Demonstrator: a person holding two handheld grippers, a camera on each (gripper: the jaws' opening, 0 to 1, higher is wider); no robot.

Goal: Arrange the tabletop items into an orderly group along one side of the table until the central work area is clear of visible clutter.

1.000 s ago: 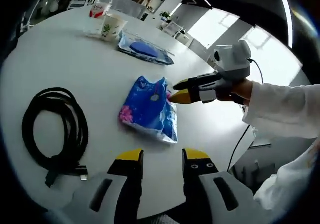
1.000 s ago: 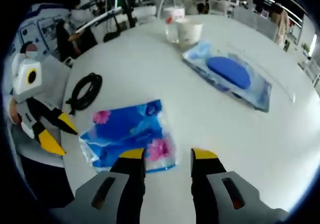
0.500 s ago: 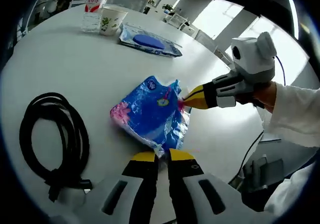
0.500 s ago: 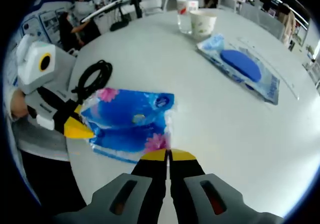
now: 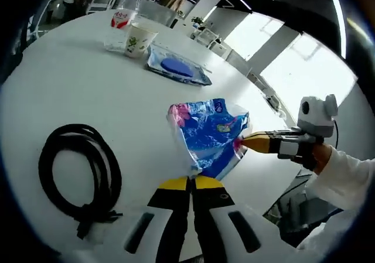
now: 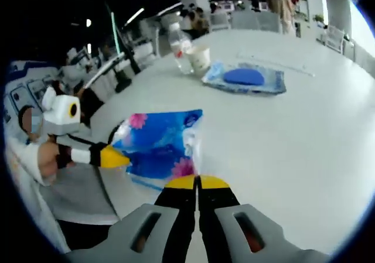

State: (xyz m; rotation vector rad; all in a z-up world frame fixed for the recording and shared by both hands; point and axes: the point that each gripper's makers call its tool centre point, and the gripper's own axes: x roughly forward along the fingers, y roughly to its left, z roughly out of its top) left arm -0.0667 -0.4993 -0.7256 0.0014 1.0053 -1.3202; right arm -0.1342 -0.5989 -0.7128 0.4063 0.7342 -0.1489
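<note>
A blue flowered plastic packet [image 5: 208, 135] hangs lifted above the white table [image 5: 70, 87], stretched between both grippers. My left gripper [image 5: 190, 183] is shut on its near edge. My right gripper [image 5: 248, 141] comes in from the right and pinches the opposite edge. In the right gripper view the same packet [image 6: 159, 141] sits just beyond my right gripper [image 6: 198, 183], which is shut on its edge, while my left gripper [image 6: 120, 156] grips the far side from the left, held by a hand.
A coiled black cable [image 5: 79, 169] lies on the table at the near left. At the far side stand a water bottle [image 5: 120, 26] and a paper cup [image 5: 139, 39], with a clear bag holding a blue item [image 5: 177, 67] beside them. Chairs and desks lie beyond the table.
Both grippers shut on opposite edges of the packet and raised it off the table. It now hangs between them, tilted up.
</note>
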